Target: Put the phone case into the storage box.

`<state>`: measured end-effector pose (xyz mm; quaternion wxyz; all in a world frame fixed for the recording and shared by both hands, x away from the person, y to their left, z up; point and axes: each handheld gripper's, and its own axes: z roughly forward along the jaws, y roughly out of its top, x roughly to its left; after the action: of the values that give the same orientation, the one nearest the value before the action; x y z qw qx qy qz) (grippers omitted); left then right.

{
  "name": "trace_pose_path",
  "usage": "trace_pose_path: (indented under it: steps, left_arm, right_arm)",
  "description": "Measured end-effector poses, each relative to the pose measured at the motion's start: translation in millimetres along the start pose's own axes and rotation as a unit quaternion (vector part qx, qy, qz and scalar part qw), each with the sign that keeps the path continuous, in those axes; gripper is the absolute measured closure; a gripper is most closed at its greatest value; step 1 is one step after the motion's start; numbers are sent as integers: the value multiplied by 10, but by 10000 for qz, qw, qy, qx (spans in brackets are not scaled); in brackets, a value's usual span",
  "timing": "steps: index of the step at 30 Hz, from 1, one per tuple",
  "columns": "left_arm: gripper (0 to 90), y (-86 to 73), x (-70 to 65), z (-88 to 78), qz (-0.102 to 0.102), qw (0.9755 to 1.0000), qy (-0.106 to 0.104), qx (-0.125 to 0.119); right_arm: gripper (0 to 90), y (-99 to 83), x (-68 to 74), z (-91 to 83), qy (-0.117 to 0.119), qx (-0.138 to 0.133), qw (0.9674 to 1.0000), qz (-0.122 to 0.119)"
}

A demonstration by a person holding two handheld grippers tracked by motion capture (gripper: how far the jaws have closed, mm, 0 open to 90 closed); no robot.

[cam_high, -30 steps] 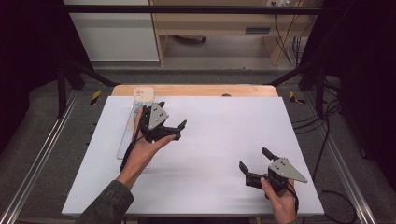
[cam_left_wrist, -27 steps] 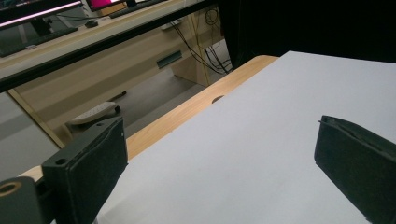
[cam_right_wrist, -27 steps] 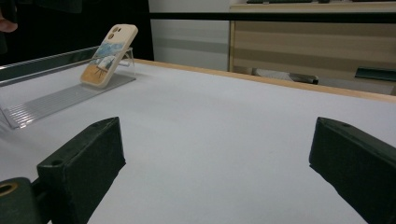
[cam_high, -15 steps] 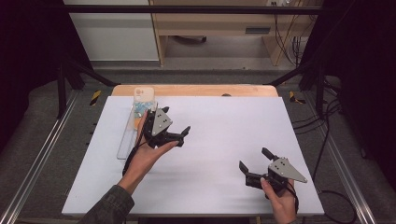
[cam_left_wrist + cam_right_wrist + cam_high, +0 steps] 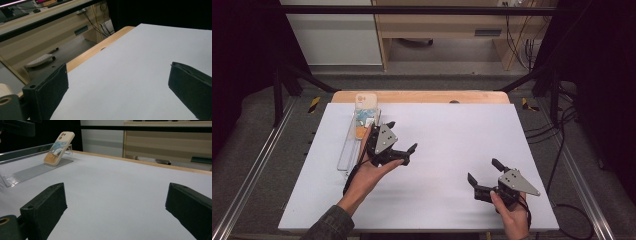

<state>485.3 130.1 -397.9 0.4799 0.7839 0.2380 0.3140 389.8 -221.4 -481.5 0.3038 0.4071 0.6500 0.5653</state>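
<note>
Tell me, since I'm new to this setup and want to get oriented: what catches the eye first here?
The phone case, cream with a painted picture, leans tilted at the far end of a clear ribbed tray near the table's far left corner. The left gripper is beside that tray with its jaws apart and empty. The right gripper, also open, sits near the front right of the white table.

Even overhead light falls on the matte white rectangular table top [image 5: 452, 150], bright against a dark surround at both sides of the room. Soft shadows sit close beneath the two hand-held grippers. In the gripper views the near black jaws blur slightly; the clear plastic ribbed tray [image 5: 30, 171] shows faint sheen.
</note>
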Motion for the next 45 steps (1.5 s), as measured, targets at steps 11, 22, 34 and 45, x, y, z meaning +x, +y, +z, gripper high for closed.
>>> trace_pose_path:
  steps: [11,22,34,45]
  left_arm:
    - [24,-1,-62,-107,18,10000,-69,-33]
    - [24,-62,-140,-253,-50,9998,-140,-100]
    - [24,-185,-182,-382,-187,9996,-107,-171]
    - [24,-273,-187,-533,-453,9985,-73,-290]
  right_arm:
    - [32,0,10,5,8,7,10000,-38]
    - [32,-1,25,14,18,35,10000,-51]
    - [32,-5,37,22,36,45,9999,-84]
    - [32,-10,68,37,62,77,9999,-137]
